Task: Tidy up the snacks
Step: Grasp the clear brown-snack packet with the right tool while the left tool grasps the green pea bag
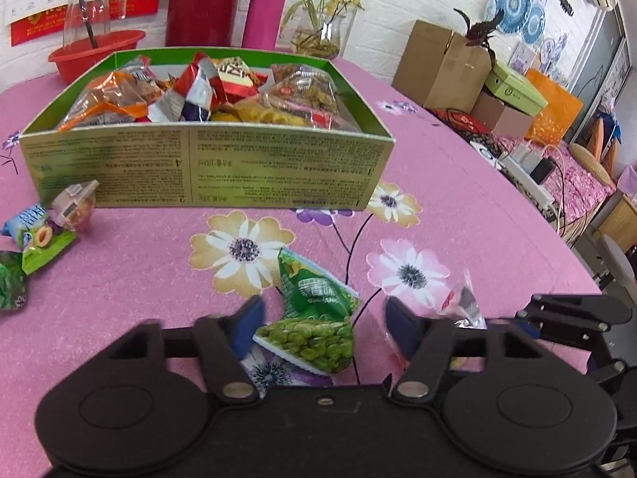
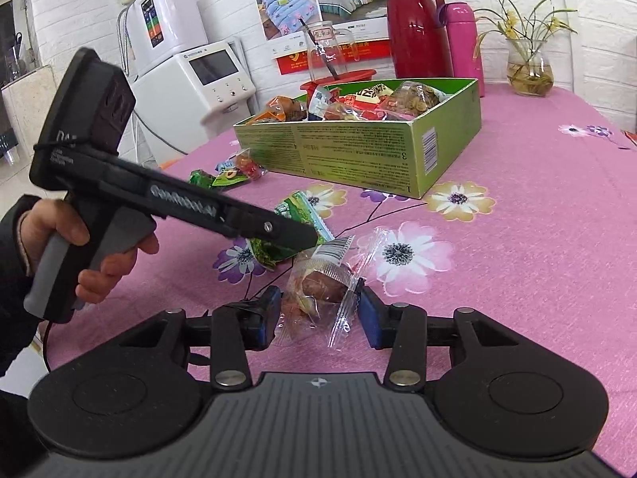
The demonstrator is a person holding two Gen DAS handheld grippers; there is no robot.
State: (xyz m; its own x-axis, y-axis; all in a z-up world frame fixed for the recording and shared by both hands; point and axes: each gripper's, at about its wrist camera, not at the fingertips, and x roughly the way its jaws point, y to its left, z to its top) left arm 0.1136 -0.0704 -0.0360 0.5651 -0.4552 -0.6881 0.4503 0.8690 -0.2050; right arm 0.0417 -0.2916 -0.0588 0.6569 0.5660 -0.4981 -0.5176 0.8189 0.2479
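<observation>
On the pink flowered surface [image 1: 458,207] stands a green box [image 1: 207,167] with no lid. It is full of snack packs, red, orange and see-through ones, all piled up.

Close in front of the box, a green pea pack [image 1: 314,318] lies flat on the surface. The left tongs [image 1: 323,304] sit right over it. Their two blue pads are spread wide, one on each side of the pack, and they are not pressing on it. So the left tongs are released. A person's hand [image 2: 99,255] in a dark sleeve grips the grey handle of these tongs.

Just beside the pea pack lies a clear pack [image 2: 322,279] with something brown inside and a white bar code label on top. The right tongs [image 2: 319,294] have this pack between their pads. The crinkly edges of the wrapper touch both pads, so the right tongs are grasping the clear pack. It is low down by the surface, and I cannot tell if it is lifted.

Near the left corner of the box, three more snacks lie on the surface: a plum pack [image 1: 38,239], a small clear snack [image 1: 75,203] and a dark green sweet [image 1: 10,286].

Behind the box are a red bowl [image 1: 95,47], a tall red jug [image 1: 203,0], a pink bottle [image 1: 264,8] and a glass vase [image 1: 322,36] with thin green leaves and yellow flowers.
</observation>
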